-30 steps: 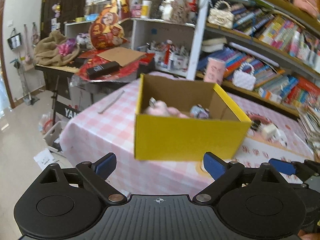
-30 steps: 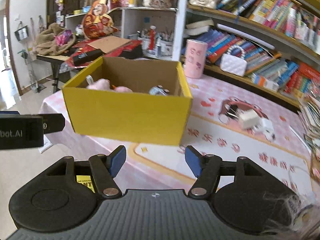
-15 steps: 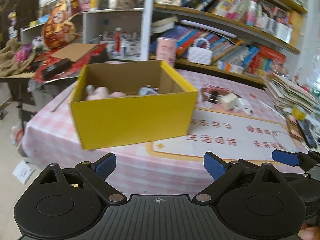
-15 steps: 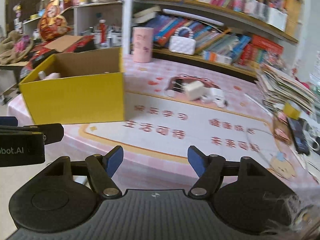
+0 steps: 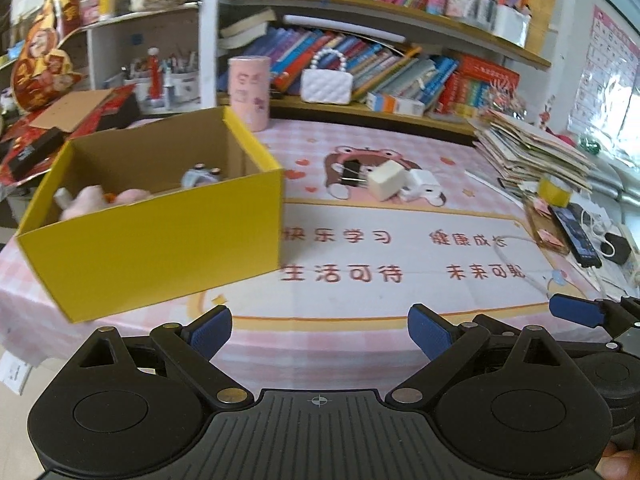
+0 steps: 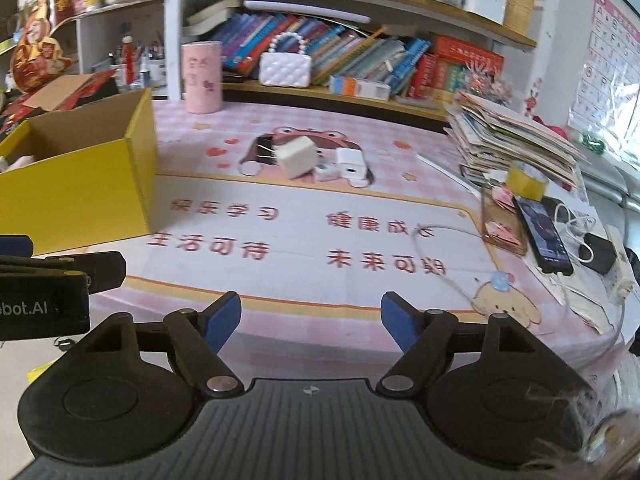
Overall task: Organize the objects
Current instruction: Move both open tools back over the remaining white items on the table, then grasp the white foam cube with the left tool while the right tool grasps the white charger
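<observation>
Yellow box [image 6: 76, 184] cut off leftward

Yellow box [image 6: 76, 184] cut off at left edge

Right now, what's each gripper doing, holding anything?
Left gripper: open, holding nothing.
Right gripper: open, jaws opening, nothing between them.

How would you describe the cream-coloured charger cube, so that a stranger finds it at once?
Start at the yellow box, then look right to the cartoon creature printed on the pink table mat. The cream charger cube lies there tilted, beside a black binder clip; the neighbouring charger is whiter.
</observation>
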Available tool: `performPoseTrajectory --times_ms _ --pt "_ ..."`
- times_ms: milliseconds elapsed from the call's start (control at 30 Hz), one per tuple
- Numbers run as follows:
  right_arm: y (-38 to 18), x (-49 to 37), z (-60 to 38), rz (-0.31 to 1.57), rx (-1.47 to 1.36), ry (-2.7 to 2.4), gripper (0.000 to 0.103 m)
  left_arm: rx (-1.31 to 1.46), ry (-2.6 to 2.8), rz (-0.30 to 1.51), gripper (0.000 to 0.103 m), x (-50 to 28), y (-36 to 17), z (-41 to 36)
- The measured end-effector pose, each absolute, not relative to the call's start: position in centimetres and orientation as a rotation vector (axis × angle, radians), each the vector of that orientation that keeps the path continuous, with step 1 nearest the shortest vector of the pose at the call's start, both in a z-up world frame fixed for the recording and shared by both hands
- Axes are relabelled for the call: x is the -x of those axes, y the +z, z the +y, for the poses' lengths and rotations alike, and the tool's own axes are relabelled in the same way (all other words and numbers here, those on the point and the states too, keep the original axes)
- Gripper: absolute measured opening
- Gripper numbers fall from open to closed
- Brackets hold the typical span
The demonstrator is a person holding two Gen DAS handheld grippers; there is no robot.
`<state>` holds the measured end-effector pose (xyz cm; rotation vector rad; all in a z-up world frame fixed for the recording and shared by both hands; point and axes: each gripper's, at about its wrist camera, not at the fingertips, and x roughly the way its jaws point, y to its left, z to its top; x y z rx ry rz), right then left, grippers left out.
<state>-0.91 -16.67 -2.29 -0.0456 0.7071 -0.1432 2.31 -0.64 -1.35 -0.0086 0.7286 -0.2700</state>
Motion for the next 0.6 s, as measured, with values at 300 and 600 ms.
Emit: performPoseTrajectory --times_ms 300,600 --pt "-3.2 -1.8 -20.7 0.746 0.021 -0.173 0.079 -0.009 -0.296 0.770 0.097 -5.4 -2.3 -4.6" --pt "-4.0 -5.9 -24.5 0.775 0.009 -0.155 0.083 0.006 -0.258 0.796 0.097 -9.8 -2.9 -7.9"
